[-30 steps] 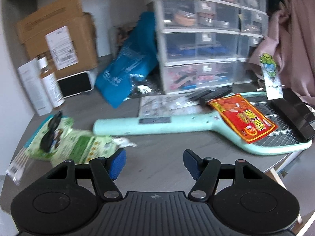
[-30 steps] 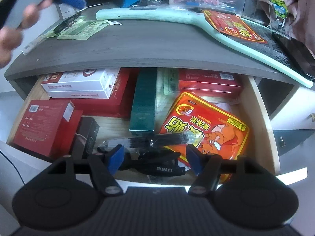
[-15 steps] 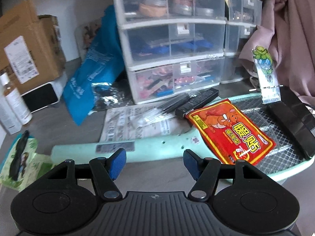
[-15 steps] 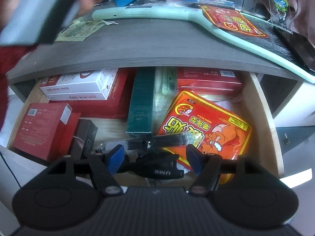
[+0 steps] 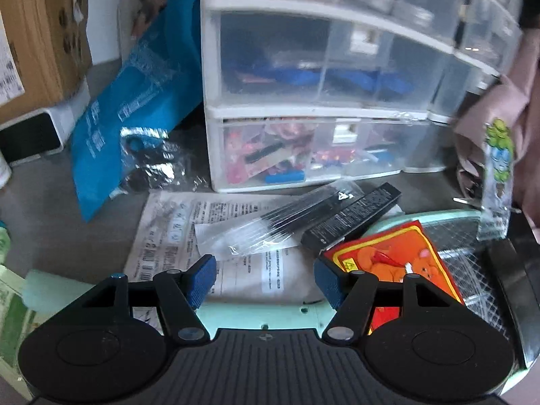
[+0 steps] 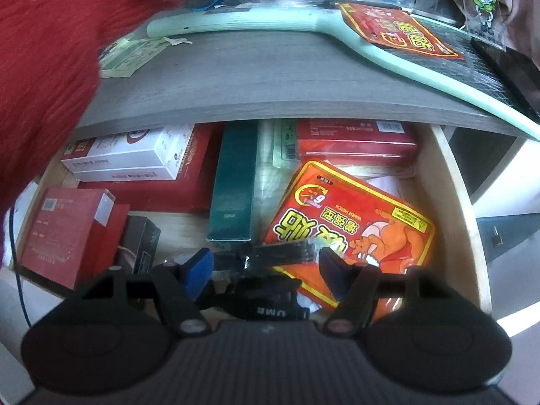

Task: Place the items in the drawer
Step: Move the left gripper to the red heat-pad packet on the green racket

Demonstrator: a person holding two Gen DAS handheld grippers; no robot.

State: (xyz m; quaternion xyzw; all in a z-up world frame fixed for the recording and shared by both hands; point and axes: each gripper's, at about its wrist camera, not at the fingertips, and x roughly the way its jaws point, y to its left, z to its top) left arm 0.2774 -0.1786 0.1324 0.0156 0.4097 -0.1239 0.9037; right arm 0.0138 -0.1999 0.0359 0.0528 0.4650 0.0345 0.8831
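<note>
Reaching: the left gripper [image 5: 265, 281] hangs over the desktop [image 6: 270, 77] with its jaws wide and nothing between them, pointed at the clutter in front of the clear drawer unit [image 5: 320, 94].
Likely targets: a clear sleeve of black sticks [image 5: 287, 221] and a slim black box [image 5: 354, 217] lie side by side on a printed sheet [image 5: 189, 233]; the box's near end touches a red warm-patch packet [image 5: 395, 263] resting on the mesh of the mint swatter [image 5: 263, 315].
Right gripper: the right gripper [image 6: 266, 271] hovers over the front of the open drawer [image 6: 469, 222], jaws wide, gripping nothing; a similar sleeve and a black strap lie beneath it.
Drawer state: already crowded with red and white boxes, a green box and a second warm-patch packet [image 6: 351, 229].
Doing it well: I would choose one item, line the pads across its short width, and lower until they straddle it before closing.
Sleeve caution: it looks slippery and floppy, so a mid-length grip seems safest.
Box caution: lifting it may nudge the packet beside it.
Sleeve of the arm: a red knitted sleeve [image 6: 50, 67] fills the right view's left side.
</note>
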